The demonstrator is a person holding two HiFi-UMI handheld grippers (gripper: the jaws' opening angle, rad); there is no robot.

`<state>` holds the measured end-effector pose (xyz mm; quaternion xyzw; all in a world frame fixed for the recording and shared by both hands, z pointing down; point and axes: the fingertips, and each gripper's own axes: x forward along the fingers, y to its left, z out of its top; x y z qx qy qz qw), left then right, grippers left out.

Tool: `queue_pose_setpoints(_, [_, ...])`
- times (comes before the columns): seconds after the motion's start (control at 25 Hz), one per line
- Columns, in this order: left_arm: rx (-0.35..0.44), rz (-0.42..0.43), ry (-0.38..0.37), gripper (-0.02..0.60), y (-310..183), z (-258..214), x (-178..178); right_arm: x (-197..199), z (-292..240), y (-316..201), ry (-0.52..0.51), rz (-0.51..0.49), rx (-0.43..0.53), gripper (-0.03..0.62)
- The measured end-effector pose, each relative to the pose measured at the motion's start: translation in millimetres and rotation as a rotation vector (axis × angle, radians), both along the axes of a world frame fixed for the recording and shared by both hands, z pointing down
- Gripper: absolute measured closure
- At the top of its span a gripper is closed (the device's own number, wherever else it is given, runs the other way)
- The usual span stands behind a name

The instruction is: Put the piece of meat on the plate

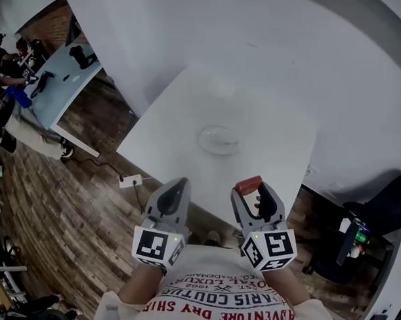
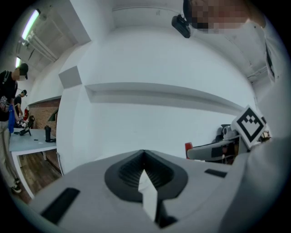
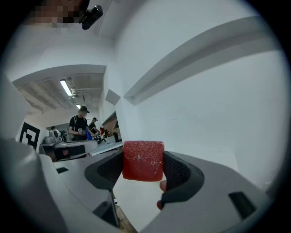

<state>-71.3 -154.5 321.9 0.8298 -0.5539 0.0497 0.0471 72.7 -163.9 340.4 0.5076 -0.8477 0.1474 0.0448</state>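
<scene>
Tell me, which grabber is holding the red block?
The right gripper: its jaws are clamped on the red piece of meat. The left gripper has its jaws shut together with nothing between them.

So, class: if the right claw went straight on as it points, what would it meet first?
Probably the white wall beyond the table; the right claw seems to aim above the plate.

Grey left gripper [image 1: 177, 187]: black ribbed pads [image 2: 123, 175] are fitted
Grey right gripper [image 1: 255, 189]: marker cube [image 1: 271, 249] is carried
White shirt [image 1: 215, 302]: red-printed
</scene>
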Motion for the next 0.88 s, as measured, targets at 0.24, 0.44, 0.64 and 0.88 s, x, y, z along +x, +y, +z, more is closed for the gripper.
queue_pose_setpoints(0.24, [-0.016, 0.1, -0.001, 0.583, -54.9, 9.0, 14.5, 9.5, 11.5, -36.2, 0.004, 0.076, -0.03, 0.312])
queue_pose_setpoints(0.44, [-0.022, 0.198, 0.002, 0.583, -110.5, 10.6, 16.4, 8.7, 16.5, -76.0, 0.013, 0.174, -0.046, 0.312])
queue_pose_setpoints(0.64, [-0.041, 0.291, -0.004, 0.583, -170.0, 14.1, 9.1, -6.1, 22.4, -122.7, 0.023, 0.251, -0.079, 0.312])
queue_pose_setpoints(0.88, [-0.11, 0.374, 0.0, 0.583, -225.9, 39.6, -16.8, -33.7, 51.9, -168.7, 0.058, 0.328, -0.175, 0.312])
